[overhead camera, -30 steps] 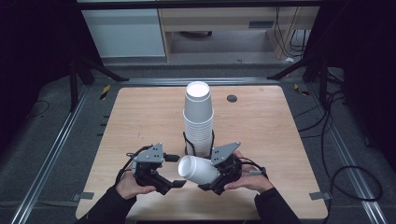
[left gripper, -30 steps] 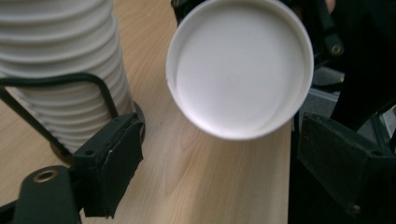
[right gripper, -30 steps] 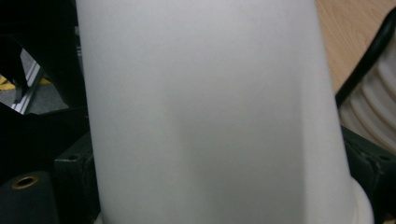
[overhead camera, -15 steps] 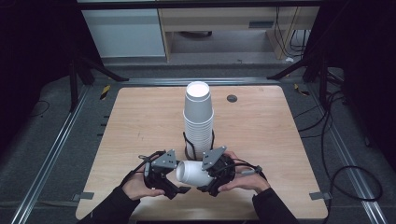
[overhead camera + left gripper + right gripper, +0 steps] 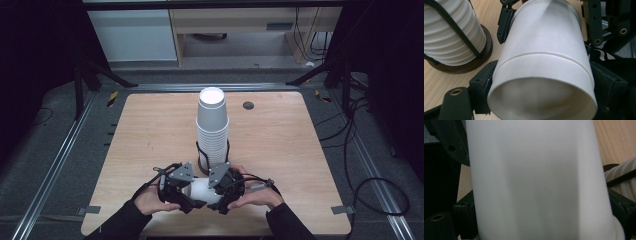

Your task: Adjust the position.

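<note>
A: Since a second ago both hands have drawn together near the table's [image 5: 280,150] front edge. The left gripper [image 5: 182,192], which stood off to the side, now has its jaws around the mouth end of the white cup [image 5: 202,190], and they have just been closing onto it.

B: And the right gripper [image 5: 225,192]?

A: Clamped on the cup's base end; its own view has the cup's wall between its jaws. The cup lies level between the two, just in front of the cup stack [image 5: 212,130] in its black holder [image 5: 202,159].

B: What could spoil it?

A: I'd say squeezing. The cup is thin, and two grips from opposite ends could dent the rim or buckle the wall. A pull apart could also slide it out, and a swing backward could knock the stack.
</note>
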Demonstrator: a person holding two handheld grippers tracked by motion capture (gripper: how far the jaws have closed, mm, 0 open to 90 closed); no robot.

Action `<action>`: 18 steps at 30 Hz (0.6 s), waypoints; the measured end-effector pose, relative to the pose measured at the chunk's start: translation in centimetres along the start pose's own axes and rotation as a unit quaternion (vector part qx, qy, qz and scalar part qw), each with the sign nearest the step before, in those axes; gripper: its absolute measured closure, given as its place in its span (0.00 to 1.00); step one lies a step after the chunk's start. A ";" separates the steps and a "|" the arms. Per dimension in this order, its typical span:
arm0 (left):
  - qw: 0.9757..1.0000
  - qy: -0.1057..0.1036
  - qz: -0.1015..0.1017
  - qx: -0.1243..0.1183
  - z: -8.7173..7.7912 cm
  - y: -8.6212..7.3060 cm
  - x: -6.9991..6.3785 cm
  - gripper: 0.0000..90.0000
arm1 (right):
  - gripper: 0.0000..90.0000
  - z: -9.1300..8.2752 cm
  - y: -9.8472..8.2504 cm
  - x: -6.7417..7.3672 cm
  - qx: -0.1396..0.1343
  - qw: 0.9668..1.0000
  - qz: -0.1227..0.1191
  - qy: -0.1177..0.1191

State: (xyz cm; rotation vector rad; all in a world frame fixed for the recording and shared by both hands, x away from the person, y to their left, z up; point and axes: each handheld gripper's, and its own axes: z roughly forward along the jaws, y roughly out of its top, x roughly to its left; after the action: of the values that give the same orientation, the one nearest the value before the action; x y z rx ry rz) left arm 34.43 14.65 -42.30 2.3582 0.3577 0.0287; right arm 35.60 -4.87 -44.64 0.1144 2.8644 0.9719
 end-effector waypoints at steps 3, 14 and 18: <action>1.000 0.001 0.003 0.001 -0.1 0.0 0.0 0.22 | 0.10 0.0 0.0 0.0 0.000 1.000 -0.001 0.002; 1.000 -0.003 0.009 -0.002 -0.3 0.0 0.0 0.23 | 0.08 0.0 -0.2 0.0 -0.015 1.000 0.002 0.006; 1.000 -0.003 0.009 -0.006 -0.7 -0.1 0.2 0.23 | 0.06 -0.5 -0.3 -0.1 -0.031 0.999 0.009 0.013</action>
State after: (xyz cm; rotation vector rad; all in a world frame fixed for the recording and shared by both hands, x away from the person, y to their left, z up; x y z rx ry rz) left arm 34.47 15.25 -41.90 2.3491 0.3328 0.0316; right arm 35.66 -5.43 -44.37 0.1236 2.8568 1.0728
